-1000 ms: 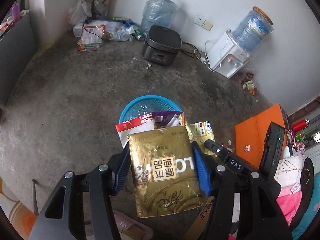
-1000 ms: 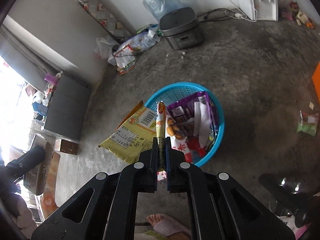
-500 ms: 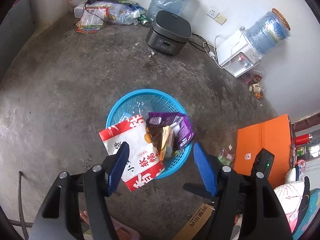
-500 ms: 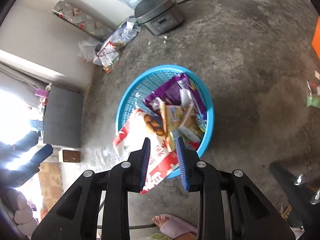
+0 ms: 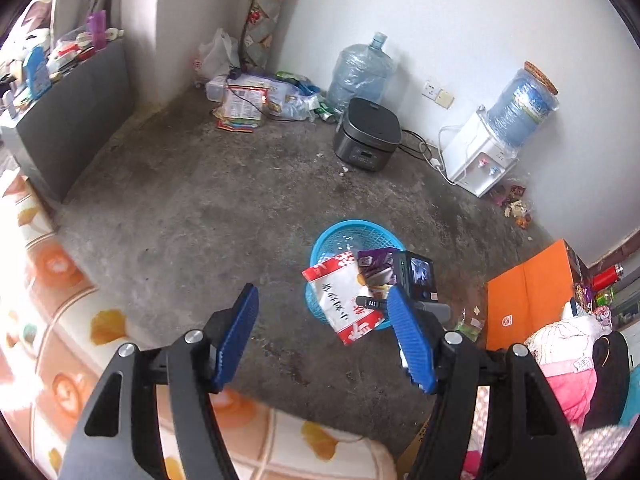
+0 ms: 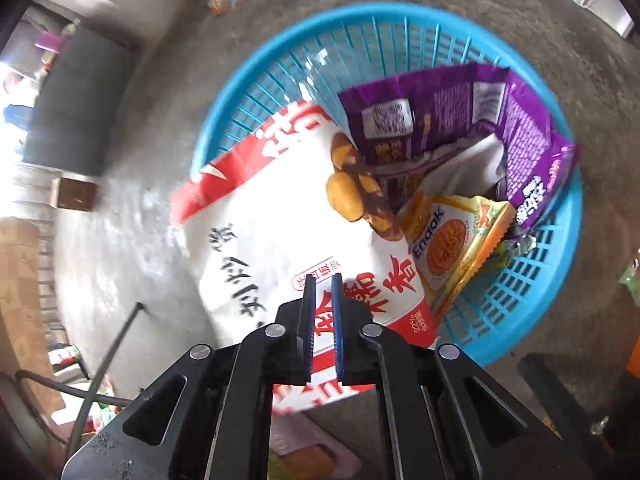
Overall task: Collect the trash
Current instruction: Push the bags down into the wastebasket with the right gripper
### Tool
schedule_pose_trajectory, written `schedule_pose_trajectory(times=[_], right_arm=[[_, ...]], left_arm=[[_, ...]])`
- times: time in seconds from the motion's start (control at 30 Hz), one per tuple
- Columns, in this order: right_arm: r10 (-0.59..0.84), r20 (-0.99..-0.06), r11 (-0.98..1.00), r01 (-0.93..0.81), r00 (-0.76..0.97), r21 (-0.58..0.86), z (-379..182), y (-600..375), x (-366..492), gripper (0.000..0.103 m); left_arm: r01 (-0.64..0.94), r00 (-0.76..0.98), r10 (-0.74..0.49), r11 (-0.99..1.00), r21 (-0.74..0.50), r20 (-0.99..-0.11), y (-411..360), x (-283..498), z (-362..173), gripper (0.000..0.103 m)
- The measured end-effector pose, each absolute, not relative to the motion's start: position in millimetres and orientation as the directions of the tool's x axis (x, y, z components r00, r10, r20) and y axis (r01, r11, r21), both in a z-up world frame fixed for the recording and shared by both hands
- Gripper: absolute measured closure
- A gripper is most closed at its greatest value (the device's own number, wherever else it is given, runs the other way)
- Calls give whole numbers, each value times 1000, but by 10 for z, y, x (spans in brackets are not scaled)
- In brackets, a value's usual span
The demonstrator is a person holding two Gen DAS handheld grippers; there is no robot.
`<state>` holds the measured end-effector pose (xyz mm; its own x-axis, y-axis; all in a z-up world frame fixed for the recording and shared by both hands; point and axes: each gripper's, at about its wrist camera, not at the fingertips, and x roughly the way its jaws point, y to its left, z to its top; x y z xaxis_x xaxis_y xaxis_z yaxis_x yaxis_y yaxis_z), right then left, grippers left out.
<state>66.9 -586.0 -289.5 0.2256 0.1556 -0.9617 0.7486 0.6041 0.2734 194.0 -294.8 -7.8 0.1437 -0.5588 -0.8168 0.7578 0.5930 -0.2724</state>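
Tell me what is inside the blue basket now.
The blue basket holds a white-and-red bag hanging over its rim, a purple wrapper and a yellow snack packet. Anything beneath them is covered.

Right hand-held gripper, fingers narrowly apart, above white-and-red bag.

Basket on the floor, mid-room. In it: big snack bag on the left, hanging over the near rim; foil bag at back right; biscuit packet in front of the foil bag. Rice cooker behind the basket near the wall, water jug behind that, water dispenser to its right. Box right of the basket.
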Motion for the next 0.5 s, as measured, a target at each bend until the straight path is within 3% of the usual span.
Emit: schedule_pose_trajectory(times=[0.27,0.5], right_arm=[[157,-988,636,766,-9,94,-3591,-6053,957,100],[141,-981,683,730,-131,1,-3945,-6024,1013,98]], left_arm=[[634,280,-503,736,-237,-818,-1822,1967,-46,38],[589,320,-502,770,-247,-803,-1513,1966,-87,38]])
